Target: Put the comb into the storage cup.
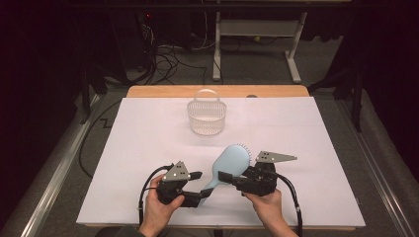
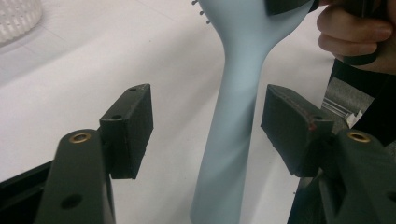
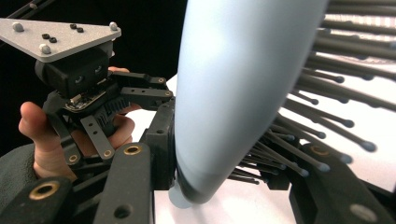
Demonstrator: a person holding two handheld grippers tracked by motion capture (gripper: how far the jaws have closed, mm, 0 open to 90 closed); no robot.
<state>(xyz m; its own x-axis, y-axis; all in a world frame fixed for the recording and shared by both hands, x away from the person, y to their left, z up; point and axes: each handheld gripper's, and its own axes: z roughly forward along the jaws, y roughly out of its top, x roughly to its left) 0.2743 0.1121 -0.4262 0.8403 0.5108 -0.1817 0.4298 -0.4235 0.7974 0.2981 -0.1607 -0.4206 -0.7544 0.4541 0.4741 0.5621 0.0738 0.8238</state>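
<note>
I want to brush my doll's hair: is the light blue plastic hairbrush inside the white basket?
No, the light blue plastic hairbrush is held near the table's front, apart from the white basket.

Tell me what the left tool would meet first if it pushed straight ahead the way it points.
Probably the right tool clamped on the blue hairbrush's head; the handle sits untouched between the left tool's open jaws, though depth is uncertain.

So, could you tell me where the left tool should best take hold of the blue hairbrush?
On the slim handle of the hairbrush, closing from both flanks. The left tool already straddles it, pads apart. The handle is narrow and bare, while the right tool is clamped on the bristled head.
</note>
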